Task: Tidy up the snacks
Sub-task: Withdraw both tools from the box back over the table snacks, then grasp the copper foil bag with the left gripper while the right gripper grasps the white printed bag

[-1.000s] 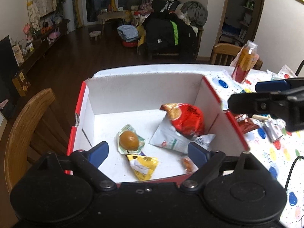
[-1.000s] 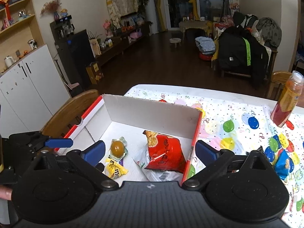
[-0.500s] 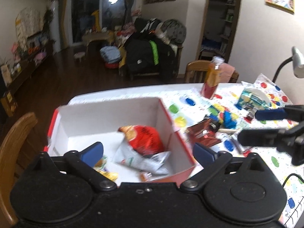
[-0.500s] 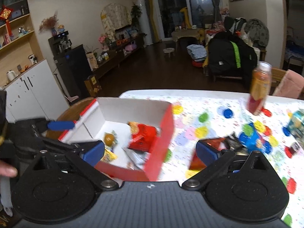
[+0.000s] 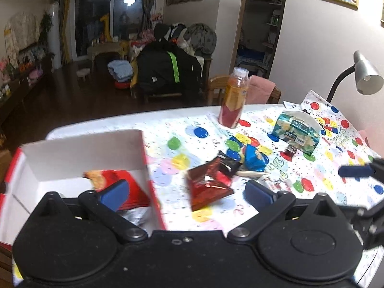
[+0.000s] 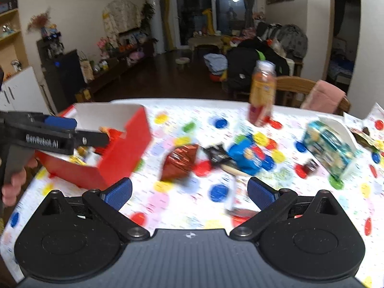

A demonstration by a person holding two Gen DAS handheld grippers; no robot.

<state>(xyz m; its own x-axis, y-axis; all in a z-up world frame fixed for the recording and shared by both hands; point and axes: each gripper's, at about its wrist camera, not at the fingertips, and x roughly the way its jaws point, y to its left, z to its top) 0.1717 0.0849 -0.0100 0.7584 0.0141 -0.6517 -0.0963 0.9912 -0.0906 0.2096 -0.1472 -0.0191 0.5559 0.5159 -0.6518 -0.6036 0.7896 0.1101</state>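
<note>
- On the dotted tablecloth [image 5: 182, 129], the red box [image 6: 124, 148] sits at the left with a red snack bag [image 5: 120, 180] already in it.
- Right of the box lie a dark red foil packet [image 5: 208, 184] and, farther right, a blue packet [image 5: 254, 159]; other small wrappers near them are too blurred to name.
- The left gripper [image 5: 189, 189] and the right gripper [image 6: 189, 190] both stand wide apart and empty.
- The step looks like a reach for the next loose snack, probably the foil packet; it calls for lowering over it and closing.
</note>
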